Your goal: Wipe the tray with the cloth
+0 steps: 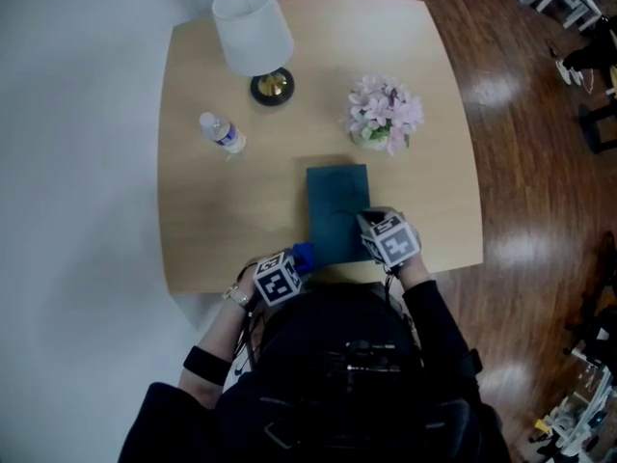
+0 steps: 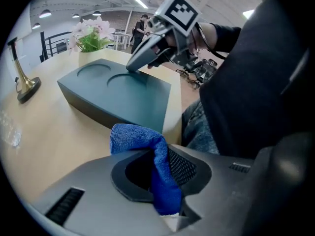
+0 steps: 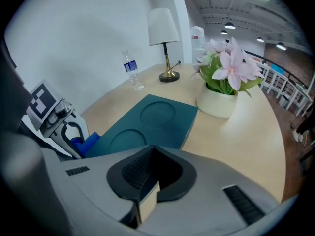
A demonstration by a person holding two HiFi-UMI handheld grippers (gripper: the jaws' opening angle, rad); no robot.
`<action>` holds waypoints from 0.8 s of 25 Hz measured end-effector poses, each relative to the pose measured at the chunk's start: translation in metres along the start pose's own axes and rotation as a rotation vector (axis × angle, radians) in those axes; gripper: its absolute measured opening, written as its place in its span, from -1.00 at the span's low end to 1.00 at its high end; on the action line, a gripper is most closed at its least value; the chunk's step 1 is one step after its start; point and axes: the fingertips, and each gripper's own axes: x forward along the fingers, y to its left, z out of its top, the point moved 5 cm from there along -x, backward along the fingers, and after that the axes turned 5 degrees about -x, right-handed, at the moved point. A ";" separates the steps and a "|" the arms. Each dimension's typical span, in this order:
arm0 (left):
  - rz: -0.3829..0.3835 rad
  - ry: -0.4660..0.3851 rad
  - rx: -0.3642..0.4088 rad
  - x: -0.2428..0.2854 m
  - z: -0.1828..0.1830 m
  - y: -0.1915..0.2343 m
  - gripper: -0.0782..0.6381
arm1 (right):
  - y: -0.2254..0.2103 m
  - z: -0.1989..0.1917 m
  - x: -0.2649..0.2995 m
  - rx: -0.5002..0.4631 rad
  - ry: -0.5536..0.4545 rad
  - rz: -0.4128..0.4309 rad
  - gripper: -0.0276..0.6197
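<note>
The tray (image 1: 337, 210) was a flat rectangular slab of matte, dark teal material. Two shallow round recesses were pressed into its top, and it lay on a pale, smooth wooden table (image 1: 212, 210) with rounded corners. The cloth (image 2: 157, 166) was a soft, nubbly blue microfibre, folded into a thick wad. It was pinched between the grey jaws of the left gripper (image 2: 165, 205), just off the tray's near left corner and not touching the tray. The right gripper (image 3: 147, 200) had its tip at the tray's right edge. Its ribbed black pads stood only a narrow gap apart, with nothing between them.

Beyond the tray's far right corner stood a round white pot of pink flowers (image 1: 384, 112). Beyond its far left, and well apart from it, a clear plastic water bottle (image 1: 223, 133) lay on its side. Farther back was a lamp (image 1: 253, 29) with a white tapered shade and a brass foot. In the left gripper view, the person's dark sleeve and body blocked everything to the tray's near side.
</note>
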 end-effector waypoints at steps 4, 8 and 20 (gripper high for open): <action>-0.104 -0.042 -0.028 0.002 -0.005 -0.023 -0.54 | 0.000 0.001 -0.001 -0.001 -0.005 0.000 -0.89; -0.041 -0.020 -0.067 -0.014 -0.011 0.001 -0.54 | 0.000 0.003 -0.002 -0.004 -0.010 -0.001 -0.89; 0.284 -0.109 -0.125 -0.047 0.071 0.176 -0.54 | 0.002 0.001 0.000 0.010 0.000 -0.004 -0.89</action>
